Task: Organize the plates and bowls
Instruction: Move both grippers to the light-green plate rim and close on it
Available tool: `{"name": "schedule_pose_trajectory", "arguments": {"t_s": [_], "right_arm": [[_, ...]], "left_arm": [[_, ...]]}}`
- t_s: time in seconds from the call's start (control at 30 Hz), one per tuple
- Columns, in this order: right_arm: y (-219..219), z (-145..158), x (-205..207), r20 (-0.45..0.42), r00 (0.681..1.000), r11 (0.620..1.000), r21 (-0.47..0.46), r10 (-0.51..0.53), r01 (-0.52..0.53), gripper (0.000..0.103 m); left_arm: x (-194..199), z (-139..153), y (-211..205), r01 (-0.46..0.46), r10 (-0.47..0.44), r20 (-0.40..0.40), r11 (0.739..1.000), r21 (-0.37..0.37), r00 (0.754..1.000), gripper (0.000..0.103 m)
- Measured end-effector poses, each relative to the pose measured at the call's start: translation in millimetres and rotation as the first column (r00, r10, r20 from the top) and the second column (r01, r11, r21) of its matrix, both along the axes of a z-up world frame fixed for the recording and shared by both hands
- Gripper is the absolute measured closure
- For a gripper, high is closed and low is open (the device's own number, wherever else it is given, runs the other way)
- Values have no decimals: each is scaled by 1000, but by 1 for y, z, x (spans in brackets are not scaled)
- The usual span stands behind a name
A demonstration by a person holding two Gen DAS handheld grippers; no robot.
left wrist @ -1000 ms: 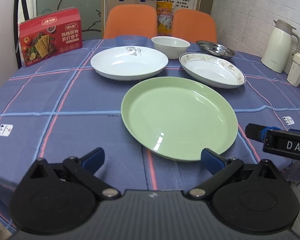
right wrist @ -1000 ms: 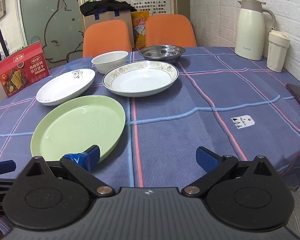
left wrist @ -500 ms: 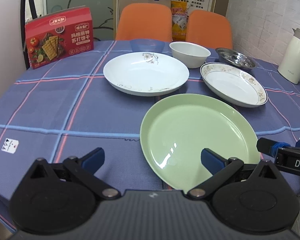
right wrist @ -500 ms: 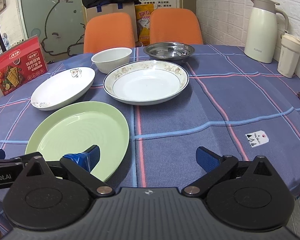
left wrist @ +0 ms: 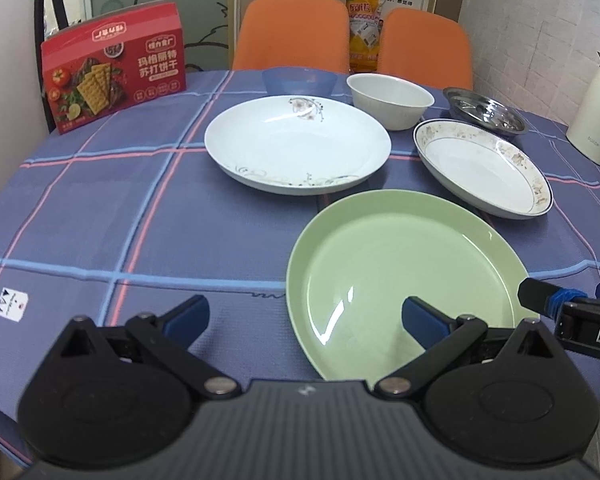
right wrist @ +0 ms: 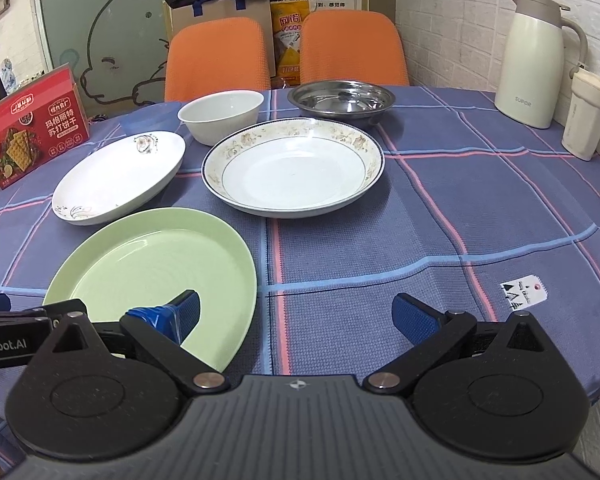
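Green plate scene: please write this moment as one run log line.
left gripper: open, empty | right gripper: open, empty | green plate: on table, ungrasped

Your left gripper (left wrist: 304,318) is matte black, with ribbed grey housing, two round black discs, silver pivot screws and blue finger pads (left wrist: 422,318). Your right gripper (right wrist: 296,314) matches it; white lettering marks each body's side.

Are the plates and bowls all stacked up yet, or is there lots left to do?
Nothing is stacked yet. The green plate, flowered white plate, gold-rimmed plate, white bowl, blue bowl and metal dish each sit alone on the tablecloth. The left gripper and right gripper hold nothing, jaws wide open by the green plate. All the stacking is left.
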State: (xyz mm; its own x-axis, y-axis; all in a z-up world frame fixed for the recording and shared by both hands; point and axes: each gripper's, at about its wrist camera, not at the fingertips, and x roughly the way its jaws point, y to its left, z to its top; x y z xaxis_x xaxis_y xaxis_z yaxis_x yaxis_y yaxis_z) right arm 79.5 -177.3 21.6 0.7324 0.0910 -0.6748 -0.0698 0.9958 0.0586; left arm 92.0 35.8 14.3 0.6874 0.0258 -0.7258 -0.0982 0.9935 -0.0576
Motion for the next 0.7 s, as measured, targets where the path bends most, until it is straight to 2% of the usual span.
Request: {"name": "schedule_pose_trajectory", "arguments": {"t_s": [0.27, 0.4, 0.53, 0.7], "right_arm": [[16, -19, 20, -65, 997, 998, 41, 46, -43, 13], [28, -23, 25, -52, 997, 998, -21, 54, -55, 13], [25, -26, 23, -15, 997, 997, -10, 73, -73, 12], [18, -35, 10, 102, 987, 992, -10, 126, -126, 12]], "left_arm": [[19, -13, 9, -21, 21, -45, 1000, -2, 999, 1], [25, -18, 10, -33, 34, -46, 999, 16, 998, 1], [28, -19, 12, -31, 32, -37, 999, 17, 999, 1], [30, -20, 8, -11, 11, -28, 1000, 18, 1000, 1]]}}
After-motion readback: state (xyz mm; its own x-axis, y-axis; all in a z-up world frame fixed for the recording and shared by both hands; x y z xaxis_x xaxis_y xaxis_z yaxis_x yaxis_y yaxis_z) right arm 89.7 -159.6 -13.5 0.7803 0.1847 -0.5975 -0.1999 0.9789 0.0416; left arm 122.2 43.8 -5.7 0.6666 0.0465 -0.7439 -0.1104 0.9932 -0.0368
